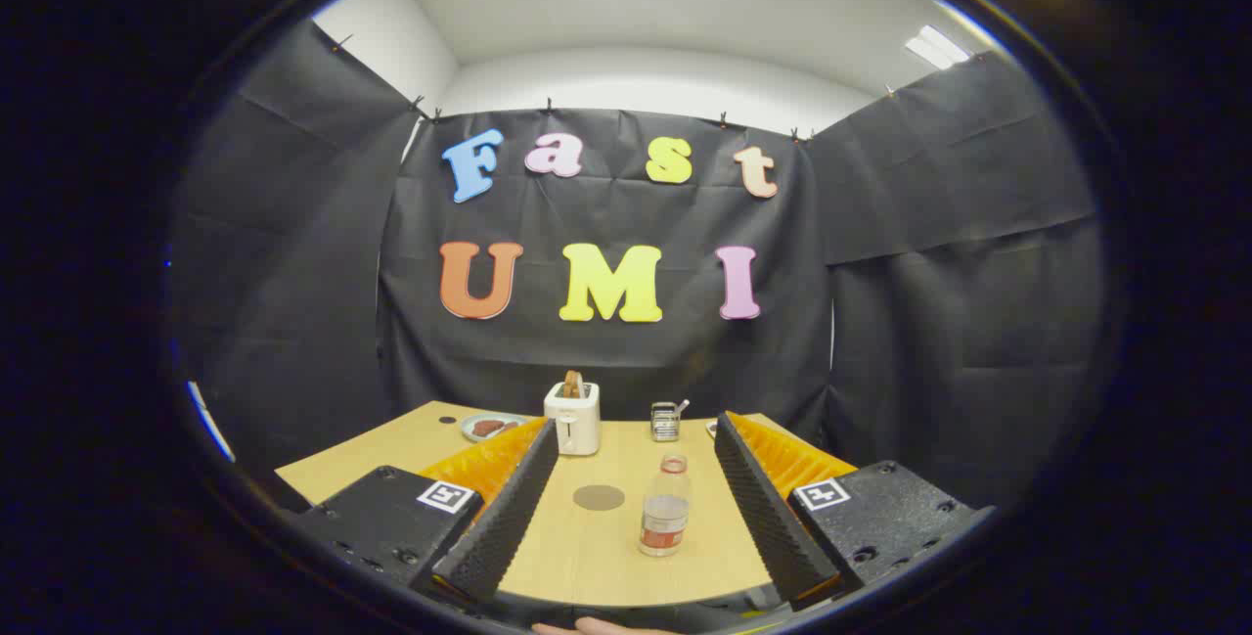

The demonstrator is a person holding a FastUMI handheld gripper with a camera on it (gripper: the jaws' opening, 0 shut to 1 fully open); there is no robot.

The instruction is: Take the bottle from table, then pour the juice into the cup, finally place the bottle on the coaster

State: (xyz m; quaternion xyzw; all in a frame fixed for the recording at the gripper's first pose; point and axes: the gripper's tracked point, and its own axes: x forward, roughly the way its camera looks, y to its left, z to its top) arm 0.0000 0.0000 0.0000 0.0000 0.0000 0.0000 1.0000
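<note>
Here, we hold the gripper with fingers spread wide and empty, the bottle standing upright on the table between them, untouched, beside the round coaster. By our reckoning everything remains: grasping, pouring into a cup, then setting down.

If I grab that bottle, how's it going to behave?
The bottle stands between the open tool fingers. Tall and narrow, it would likely tip if nudged up high. It looks like thin clear plastic, mostly empty, so probably light and may dent under a hard squeeze.
</note>
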